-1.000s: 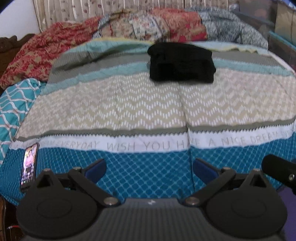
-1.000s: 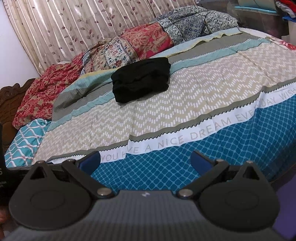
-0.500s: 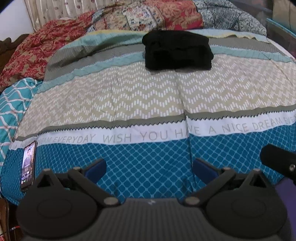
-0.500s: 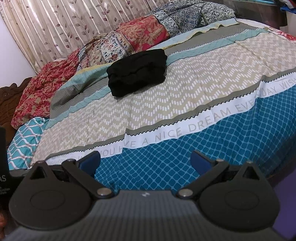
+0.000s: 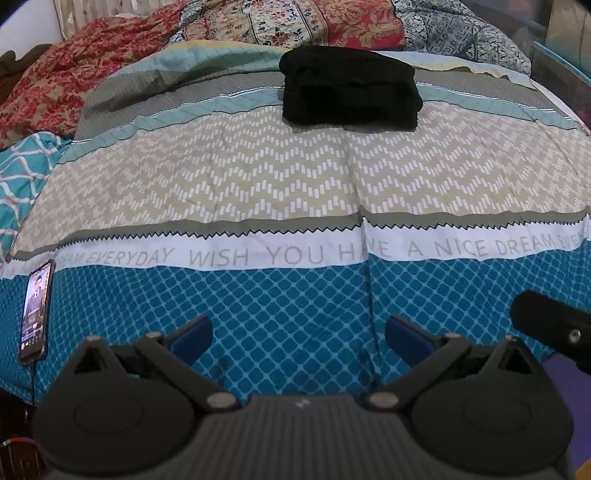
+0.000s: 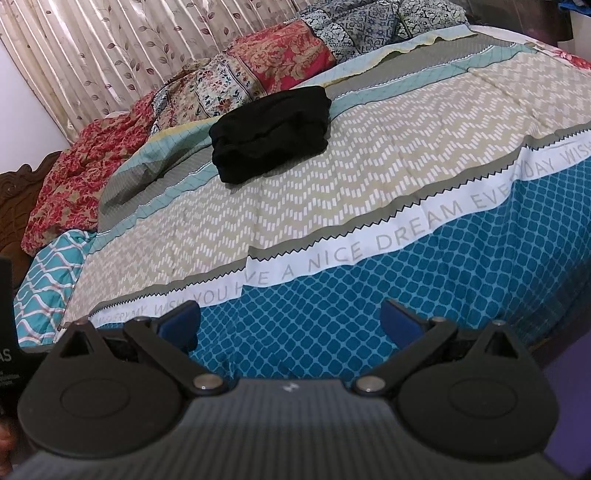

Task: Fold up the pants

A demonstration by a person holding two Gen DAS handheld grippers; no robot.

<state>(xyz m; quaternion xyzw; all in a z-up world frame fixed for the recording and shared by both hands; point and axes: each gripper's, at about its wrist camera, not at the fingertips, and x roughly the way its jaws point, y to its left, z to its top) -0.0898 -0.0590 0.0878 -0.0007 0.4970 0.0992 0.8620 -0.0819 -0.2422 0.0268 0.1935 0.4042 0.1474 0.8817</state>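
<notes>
The pants (image 5: pixel 351 88) are black and already folded into a thick, roughly rectangular bundle with stacked layers showing along the near edge; the cloth is so dark that I can make out little more than a few creases; they lie on the far part of the bed (image 5: pixel 258 184), across the grey and pale teal stripes of the bedspread, just in front of the rumpled floral quilts (image 5: pixel 295 22), well apart from both of my tools.

From my left hand-held gripper (image 5: pixel 298 334) the bundle sits dead ahead, seen square-on; its blue pads (image 5: pixel 190 338) stand wide apart with nothing between them, over the teal lattice band at the near edge of the bed; only this view shows a phone (image 5: pixel 36 310) with a lit screen lying at the far left of that band, a cable running down from it, and at the far right a black part (image 5: pixel 554 328) that I take for my other tool.

From my right hand-held gripper (image 6: pixel 290 321) the pants (image 6: pixel 271 134) appear up and to the left, turned so that one short end faces me; its fingers are likewise spread, holding nothing; only this view shows the leaf-patterned curtain (image 6: pixel 110 48) behind the bed, a carved dark wooden headboard (image 6: pixel 14 192) at the left edge, and the lettered white band (image 6: pixel 369 251) running off to the right.
</notes>
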